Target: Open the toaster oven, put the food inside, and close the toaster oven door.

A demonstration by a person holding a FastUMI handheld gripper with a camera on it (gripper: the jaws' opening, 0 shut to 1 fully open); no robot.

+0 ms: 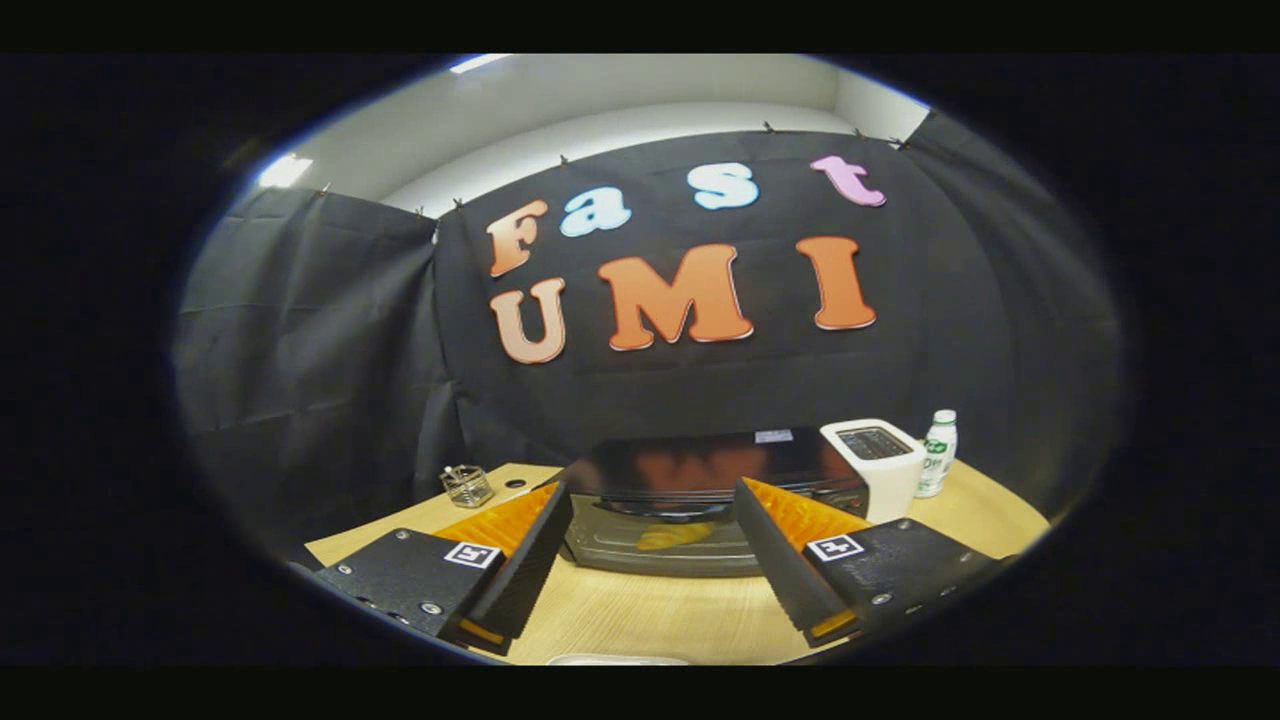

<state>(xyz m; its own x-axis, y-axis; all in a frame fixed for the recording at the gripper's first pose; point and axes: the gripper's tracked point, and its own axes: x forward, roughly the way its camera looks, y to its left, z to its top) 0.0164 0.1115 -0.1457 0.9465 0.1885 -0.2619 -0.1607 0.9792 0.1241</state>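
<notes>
Gripper view showed the gripper (650, 520) spread wide, holding nothing. At twelve o'clock sat the toaster oven (700, 490); its door (660, 545) looked stiff, best grabbed at the top edge.

Dim booth, lit from overhead.
I see ceiling lights (285, 170) glaring at upper left, a glossy reflection on the toaster oven (715, 468) top, soft focus throughout, and strong fisheye bending toward the darkened edges.

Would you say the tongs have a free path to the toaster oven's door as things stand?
Probably yes. The tongs are open and hold nothing, and the toaster oven sits just ahead between the fingers, with bare wooden table between them. The white toaster stands off to its side.
</notes>
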